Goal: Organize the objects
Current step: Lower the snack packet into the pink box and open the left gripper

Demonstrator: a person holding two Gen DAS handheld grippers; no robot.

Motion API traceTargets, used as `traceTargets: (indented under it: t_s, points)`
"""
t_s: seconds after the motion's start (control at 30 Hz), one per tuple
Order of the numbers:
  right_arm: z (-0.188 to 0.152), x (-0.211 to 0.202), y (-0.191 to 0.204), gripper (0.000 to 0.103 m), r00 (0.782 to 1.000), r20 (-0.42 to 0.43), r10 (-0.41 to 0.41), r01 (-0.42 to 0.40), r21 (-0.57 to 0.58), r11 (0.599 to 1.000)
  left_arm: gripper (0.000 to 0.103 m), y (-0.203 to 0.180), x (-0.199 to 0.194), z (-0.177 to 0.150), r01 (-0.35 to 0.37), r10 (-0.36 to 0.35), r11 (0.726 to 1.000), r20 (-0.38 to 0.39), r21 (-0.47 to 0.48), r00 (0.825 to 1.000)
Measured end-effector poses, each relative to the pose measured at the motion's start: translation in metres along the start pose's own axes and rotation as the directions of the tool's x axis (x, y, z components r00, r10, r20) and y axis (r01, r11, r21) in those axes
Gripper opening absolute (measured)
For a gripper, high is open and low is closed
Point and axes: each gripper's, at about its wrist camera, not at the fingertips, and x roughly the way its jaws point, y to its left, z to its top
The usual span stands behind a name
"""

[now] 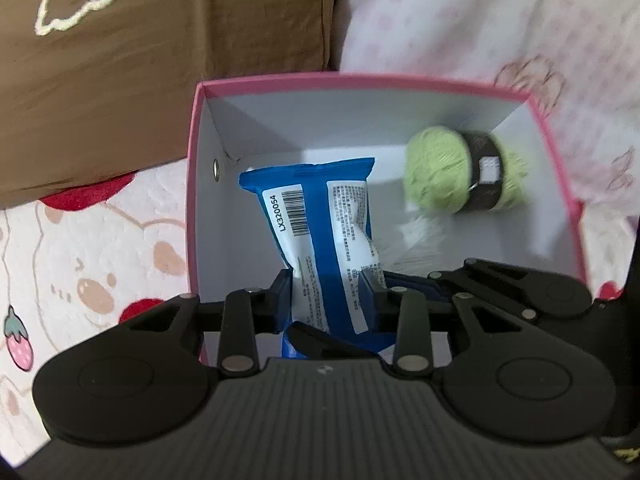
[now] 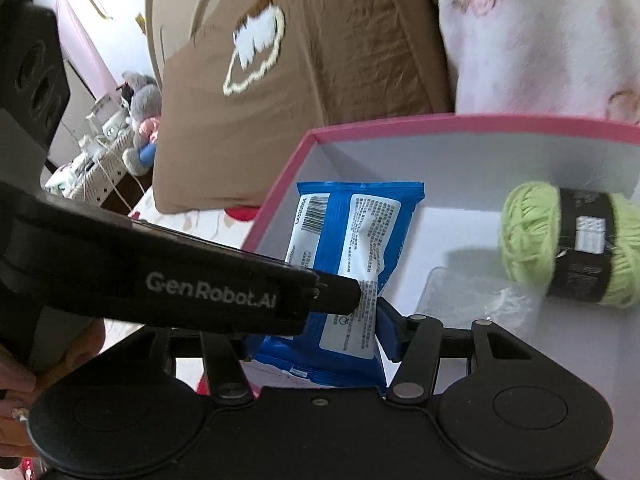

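Box (image 1: 192, 208), pink-rimmed, fills mid-frame as the collecting bin. We find the packet (image 1: 320, 216) inside at centre-left, clenched by the left gripper (image 1: 330, 292), presumably for placement. Yarn (image 1: 460, 172) lies upper right. Right gripper (image 2: 348, 344): grip undeterminable.

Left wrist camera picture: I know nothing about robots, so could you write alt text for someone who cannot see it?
The left gripper is shut on a blue and white packet, holding it inside an open pink box with white walls. A green yarn ball with a dark band is blurred at the box's right side. A brown pillow and pink patterned bedding surround the box.
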Motion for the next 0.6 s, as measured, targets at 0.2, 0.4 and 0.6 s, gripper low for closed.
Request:
traceTargets:
  t_s: [0.2,0.4,0.6]
  points:
    - [0.0,0.022,-0.005,0.06,0.999,-0.036,-0.039,0.039,-0.011,0.999,0.033,-0.003,0.018,0.004,-0.04,0.04,0.999,-0.009,0.031,0.999]
    - [0.004,0.035,-0.014,0.061,0.996,-0.066,-0.06,0.062,0.019,0.998,0.032,-0.002,0.031,0.009,-0.05,0.049,0.997,0.02,0.063,0.999]
    - [0.009,0.042,-0.012,0.063,0.989,-0.112,-0.098,0.097,-0.008,0.995,0.035,0.004,0.032,0.011,-0.029,0.027,0.998,0.038,0.048,0.999]
